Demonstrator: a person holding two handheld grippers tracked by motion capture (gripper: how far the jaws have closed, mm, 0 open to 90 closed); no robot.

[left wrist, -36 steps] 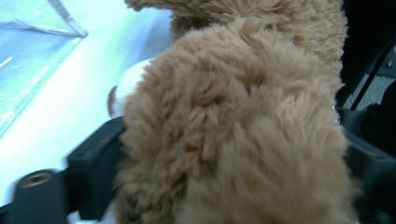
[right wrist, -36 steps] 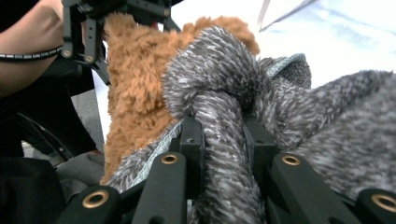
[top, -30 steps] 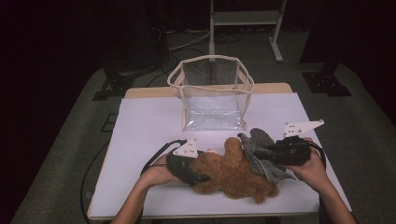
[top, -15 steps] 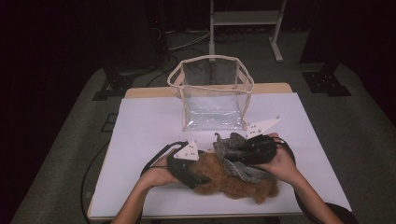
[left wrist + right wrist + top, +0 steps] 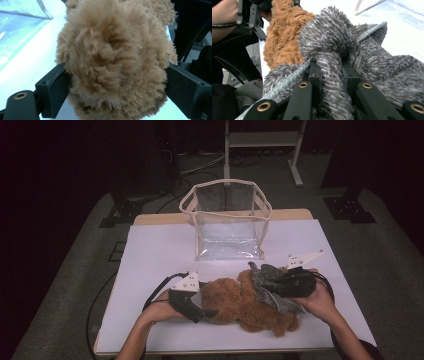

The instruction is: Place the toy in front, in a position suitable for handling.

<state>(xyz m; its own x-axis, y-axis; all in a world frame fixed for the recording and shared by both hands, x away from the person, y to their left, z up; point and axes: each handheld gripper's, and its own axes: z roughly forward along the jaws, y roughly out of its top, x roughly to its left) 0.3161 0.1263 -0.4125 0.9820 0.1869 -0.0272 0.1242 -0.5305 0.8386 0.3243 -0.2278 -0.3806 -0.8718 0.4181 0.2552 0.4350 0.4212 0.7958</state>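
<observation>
A brown plush toy (image 5: 240, 304) lies near the front of the white table (image 5: 160, 250). My left gripper (image 5: 209, 312) has its jaws set wide around the toy's rounded left end (image 5: 115, 57). They have just been closing, and both pads press into the fur. A grey fuzzy cloth (image 5: 270, 279) is draped over the toy's right part. My right gripper (image 5: 276, 288) is shut on a fold of that cloth (image 5: 352, 45), pinched between its jaws (image 5: 332, 72). Brown fur (image 5: 284, 37) shows behind the cloth.
A clear plastic bag with cream trim (image 5: 227, 225) stands open-topped at the middle back of the table; its corner (image 5: 20, 15) shows in the left gripper view. Cables trail from both grippers. Dark floor and a white stand lie beyond the table.
The right gripper with the grey cloth swung left over the toy, then came back right and a little lower. The left hand has shifted only slightly at the toy's left end.
</observation>
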